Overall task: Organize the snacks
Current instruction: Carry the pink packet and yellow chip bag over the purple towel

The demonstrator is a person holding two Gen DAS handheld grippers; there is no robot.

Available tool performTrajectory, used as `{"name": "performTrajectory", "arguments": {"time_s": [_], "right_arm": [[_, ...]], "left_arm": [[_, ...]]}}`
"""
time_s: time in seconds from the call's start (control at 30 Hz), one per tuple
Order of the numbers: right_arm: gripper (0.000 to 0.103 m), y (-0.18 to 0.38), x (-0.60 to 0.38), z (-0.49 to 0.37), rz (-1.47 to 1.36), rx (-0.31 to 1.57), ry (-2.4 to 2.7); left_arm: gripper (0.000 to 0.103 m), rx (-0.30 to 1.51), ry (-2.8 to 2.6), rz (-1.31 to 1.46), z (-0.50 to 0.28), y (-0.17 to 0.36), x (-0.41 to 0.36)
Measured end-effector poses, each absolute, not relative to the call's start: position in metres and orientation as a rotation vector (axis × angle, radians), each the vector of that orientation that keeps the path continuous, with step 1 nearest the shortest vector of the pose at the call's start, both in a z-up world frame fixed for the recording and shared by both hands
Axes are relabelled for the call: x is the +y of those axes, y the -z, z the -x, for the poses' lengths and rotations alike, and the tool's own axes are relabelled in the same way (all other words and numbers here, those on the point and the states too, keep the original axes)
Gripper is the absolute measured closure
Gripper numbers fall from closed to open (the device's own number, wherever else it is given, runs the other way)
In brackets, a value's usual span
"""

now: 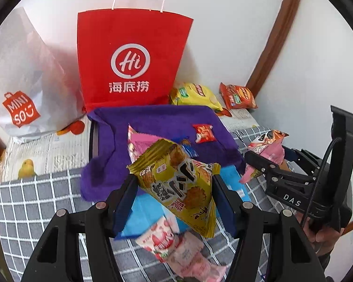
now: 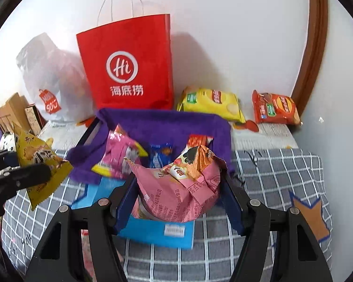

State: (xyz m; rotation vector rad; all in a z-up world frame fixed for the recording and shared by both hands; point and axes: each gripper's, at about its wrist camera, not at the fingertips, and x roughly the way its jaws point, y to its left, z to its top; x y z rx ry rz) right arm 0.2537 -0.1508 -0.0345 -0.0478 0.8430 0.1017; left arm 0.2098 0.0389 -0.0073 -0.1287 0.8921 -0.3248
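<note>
A red paper bag (image 1: pixel 131 63) stands at the far wall with a white plastic bag (image 1: pixel 23 89) to its left, and in front of it a purple cloth (image 1: pixel 162 122) lines what seems a box, though its walls are mostly hidden, holding some small snack packets. Near it, above the grey checked cloth (image 2: pixel 282 171), the left gripper (image 1: pixel 174 188) pinches a yellow snack bag (image 1: pixel 183 183) between its blue pads. To the right, the right gripper (image 2: pixel 178 192) pinches a pink snack bag (image 2: pixel 178 188).
</note>
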Motion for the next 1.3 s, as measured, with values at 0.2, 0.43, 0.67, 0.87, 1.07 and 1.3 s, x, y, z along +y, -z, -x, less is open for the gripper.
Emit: {"name": "performTrajectory", "arguments": {"time_s": [0.2, 0.43, 0.67, 0.87, 1.07, 1.3], "right_arm": [[0.036, 0.027, -0.150, -0.288, 0.046, 0.842, -0.095], [0.036, 0.021, -0.147, -0.316, 0.040, 0.834, -0.098], [0.036, 0.020, -0.145, -0.347, 0.022, 0.836, -0.114], [0.036, 0.031, -0.147, -0.365, -0.004, 0.840, -0.136], [0.036, 0.056, -0.151, -0.379, 0.043, 0.916, -0.139], [0.036, 0.083, -0.160, -0.393, 0.053, 1.028, -0.132]], "left_arm": [[0.041, 0.900, 0.308, 0.161, -0.241, 0.006, 0.042], [0.041, 0.903, 0.298, 0.184, -0.269, 0.007, 0.045], [0.041, 0.911, 0.273, 0.204, -0.295, 0.015, 0.056], [0.041, 0.941, 0.270, 0.243, -0.318, 0.022, 0.061], [0.041, 0.949, 0.269, 0.272, -0.337, 0.039, 0.062], [0.041, 1.015, 0.226, 0.275, -0.354, 0.065, 0.068]]}}
